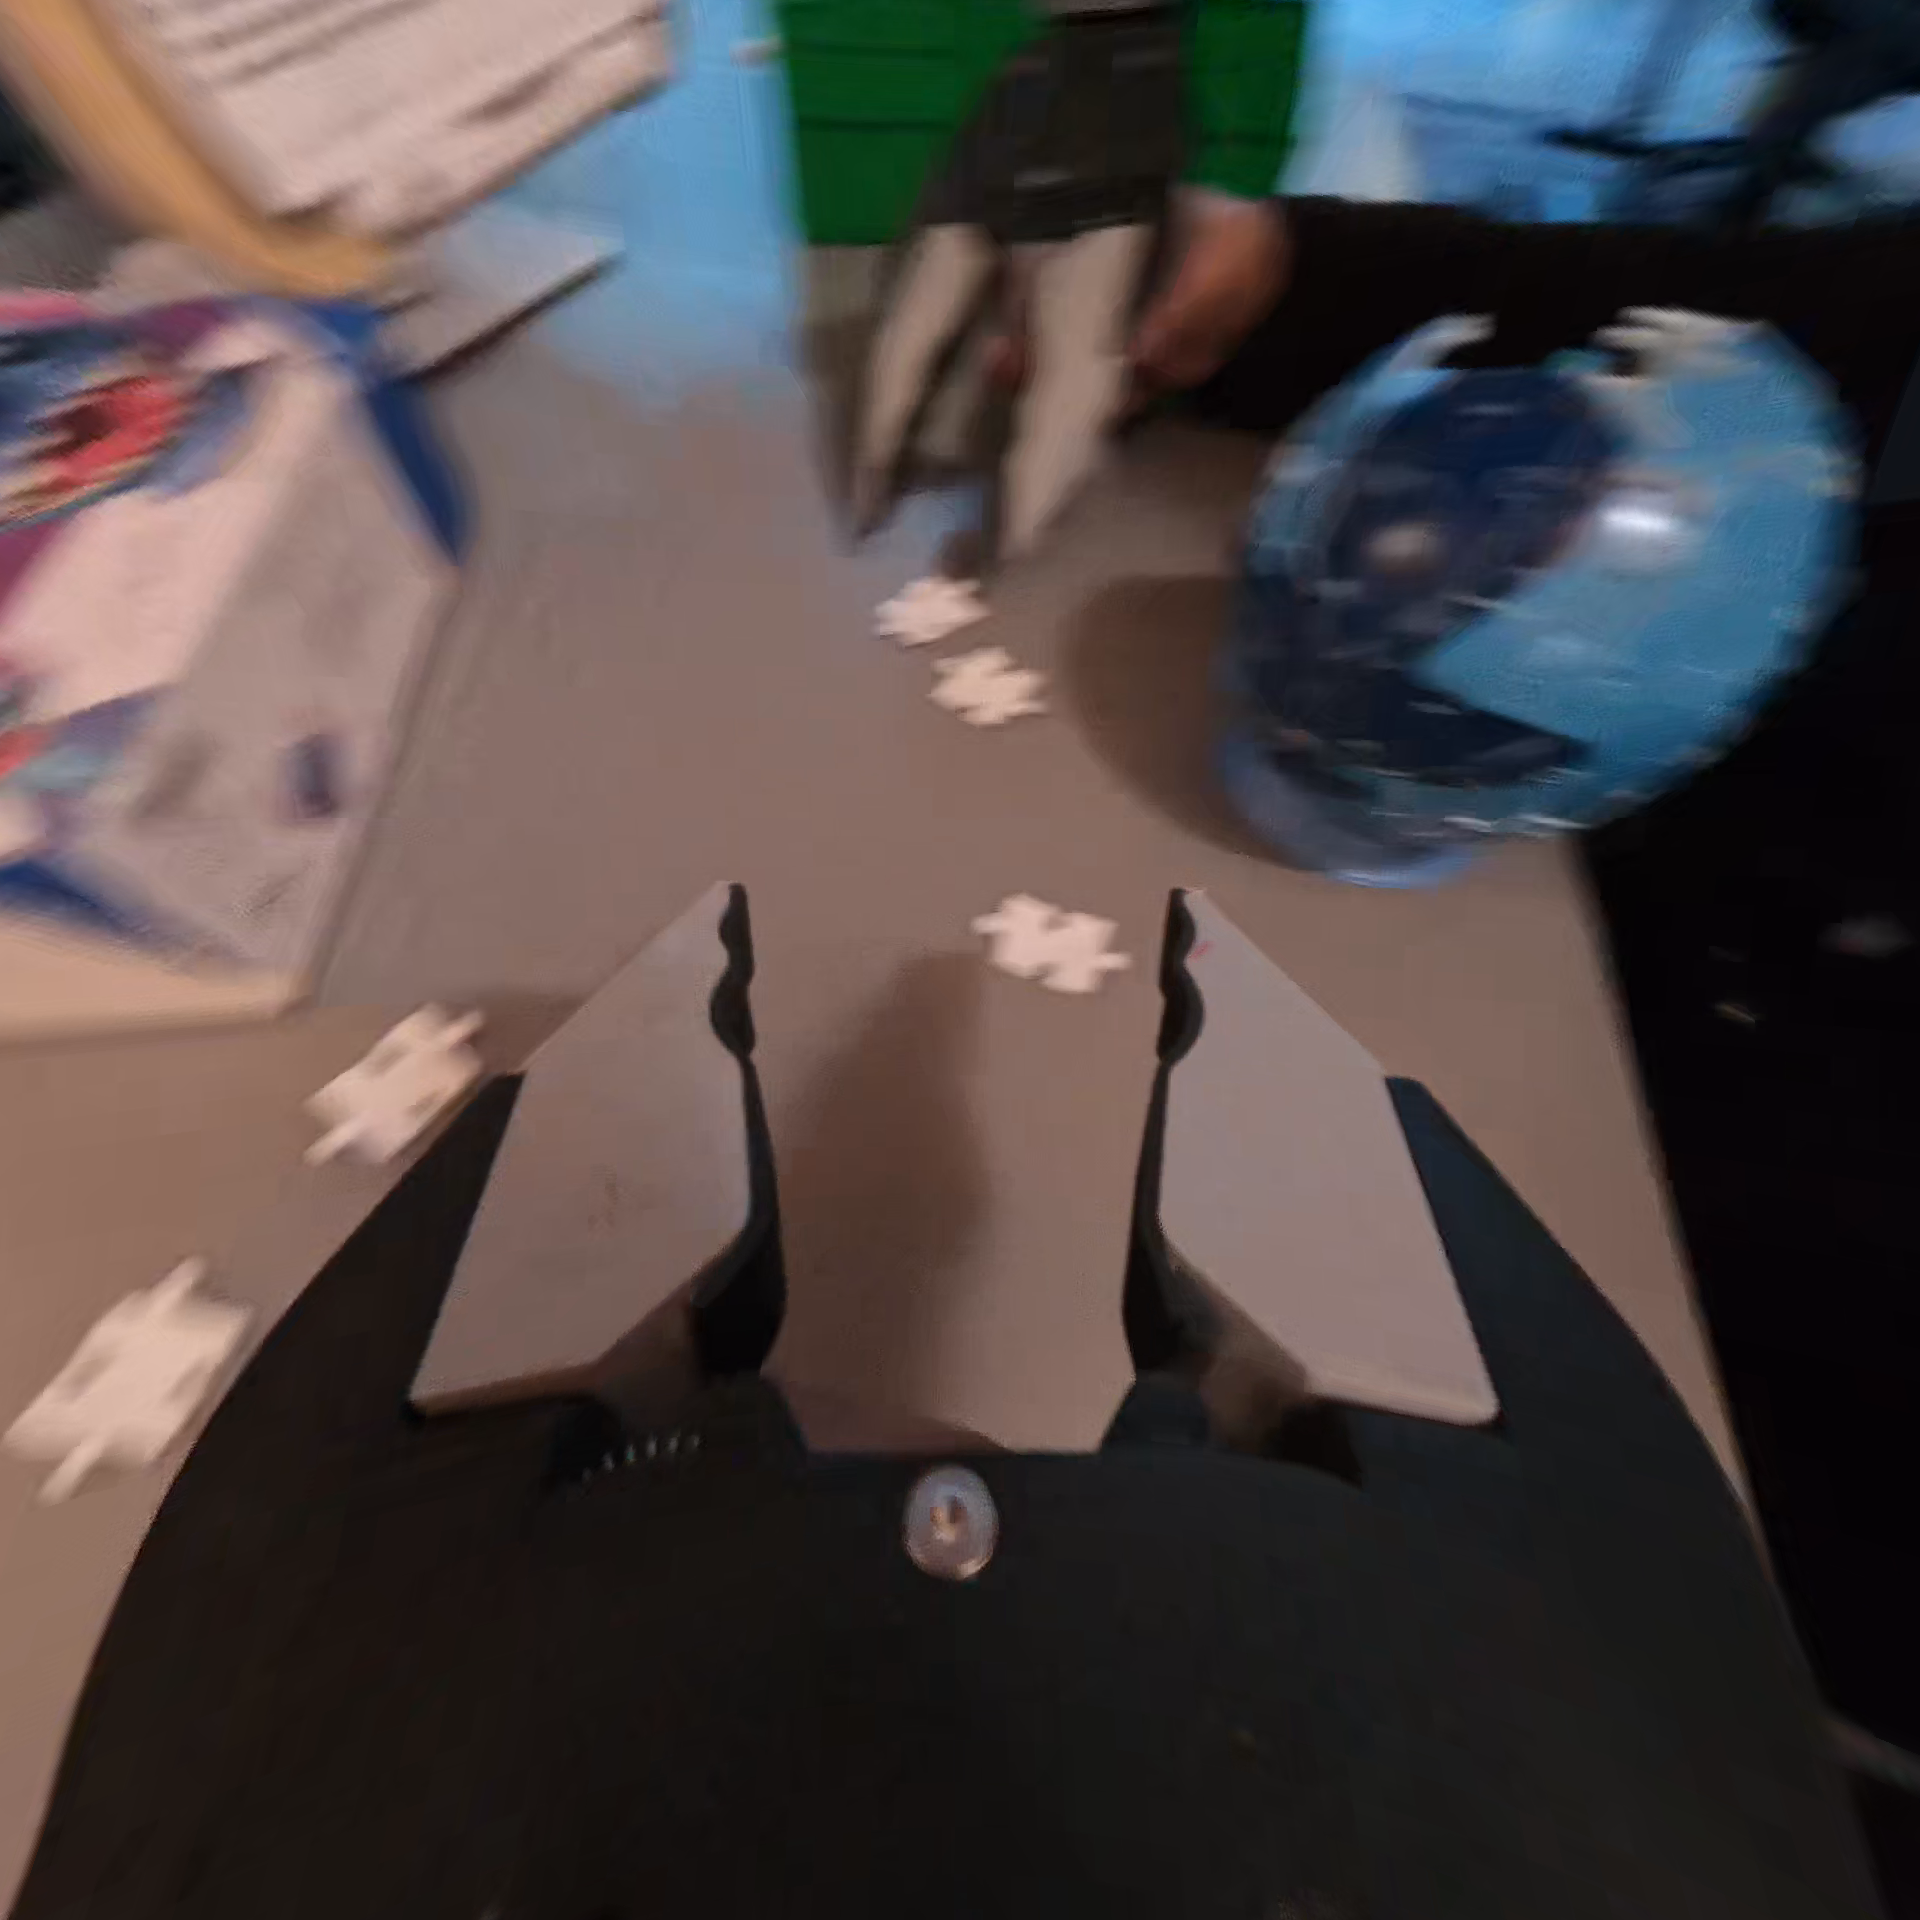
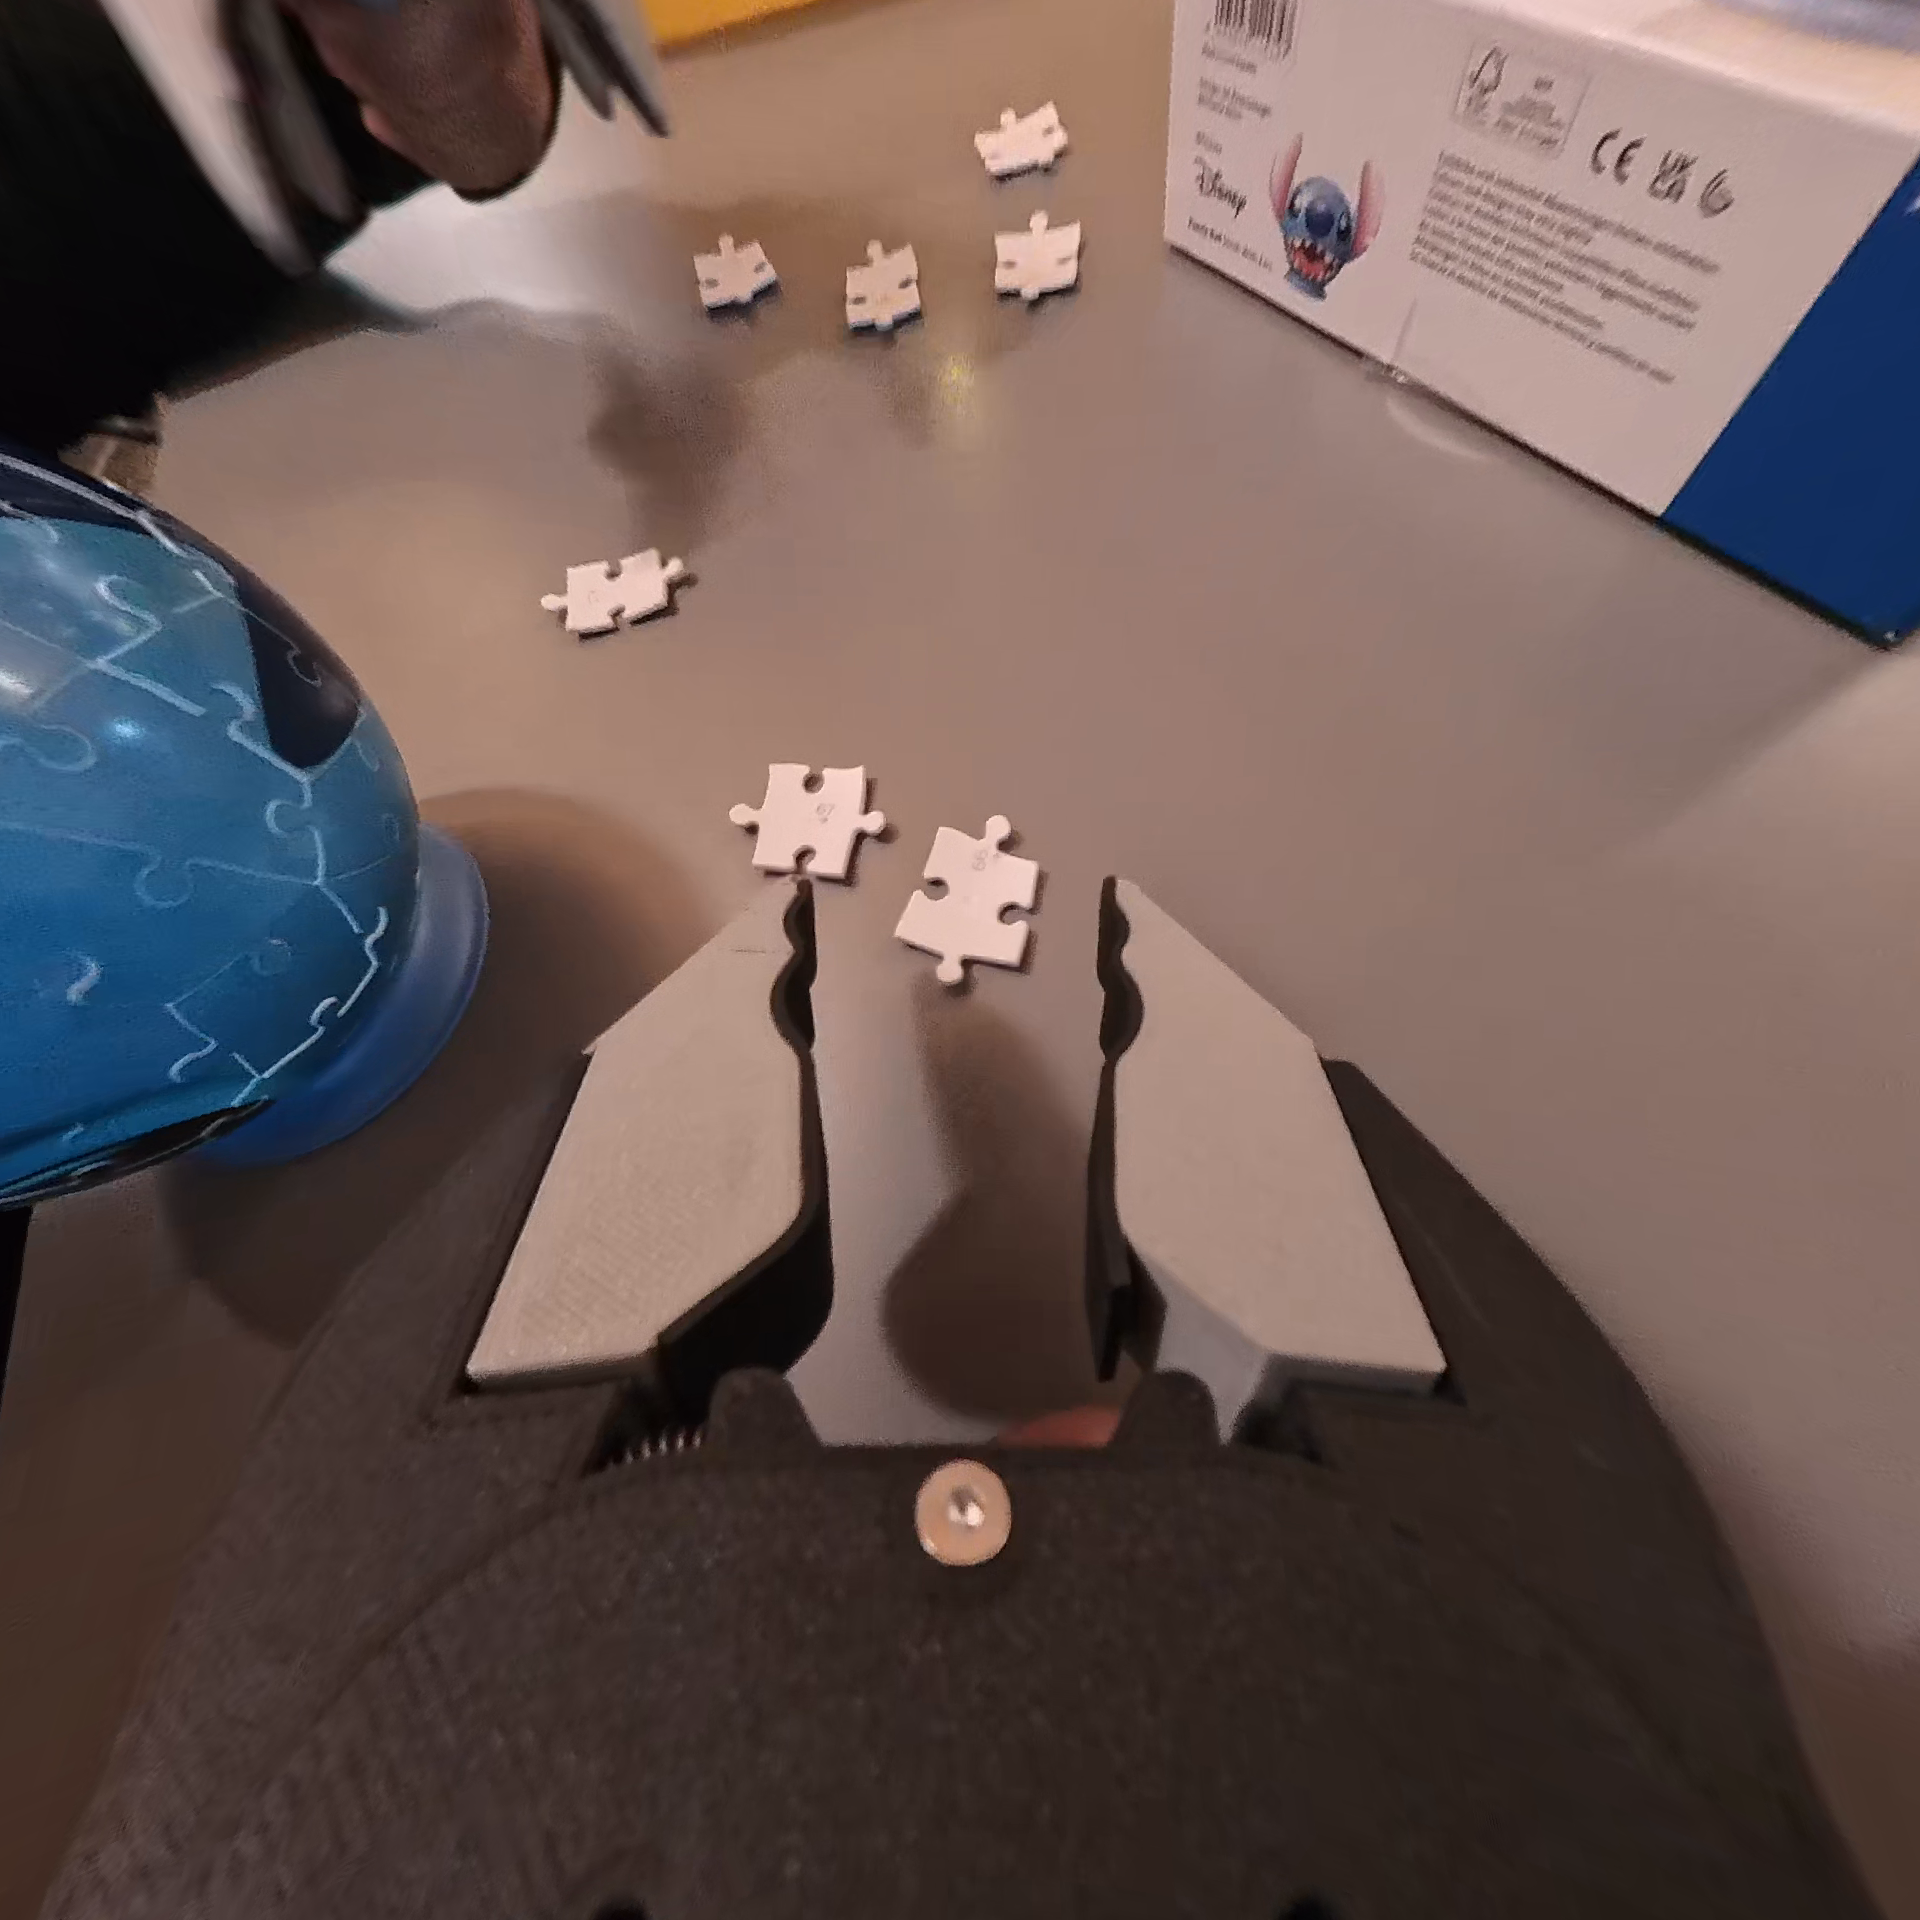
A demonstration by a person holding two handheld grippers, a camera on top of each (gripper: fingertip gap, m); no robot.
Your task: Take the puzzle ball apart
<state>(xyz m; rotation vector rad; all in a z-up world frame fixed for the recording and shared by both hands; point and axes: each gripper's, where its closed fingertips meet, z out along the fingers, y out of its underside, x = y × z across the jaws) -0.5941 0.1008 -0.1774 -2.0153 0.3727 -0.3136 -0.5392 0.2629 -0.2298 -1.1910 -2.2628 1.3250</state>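
Observation:
The blue puzzle ball (image 1: 1538,592) stands at the right on the grey table (image 1: 644,790), with a jagged white rim at its top. In the right wrist view the ball (image 2: 187,831) sits at the left on a blue ring base (image 2: 442,997). My left gripper (image 1: 956,914) is open and empty, and a white loose piece (image 1: 1049,940) lies on the table between its tips. My right gripper (image 2: 956,904) is open and empty just above two white pieces (image 2: 810,821) (image 2: 971,899). It also shows, blurred, farther off in the left wrist view (image 1: 977,416).
Several more white pieces lie on the table (image 2: 613,592) (image 2: 883,286) (image 1: 987,686) (image 1: 400,1081). The puzzle box (image 2: 1558,229) stands at the right, and shows at the left in the left wrist view (image 1: 187,623). The table's edge (image 1: 1652,1039) runs just right of the ball. Tip to tip, the grippers are about 20 centimeters apart.

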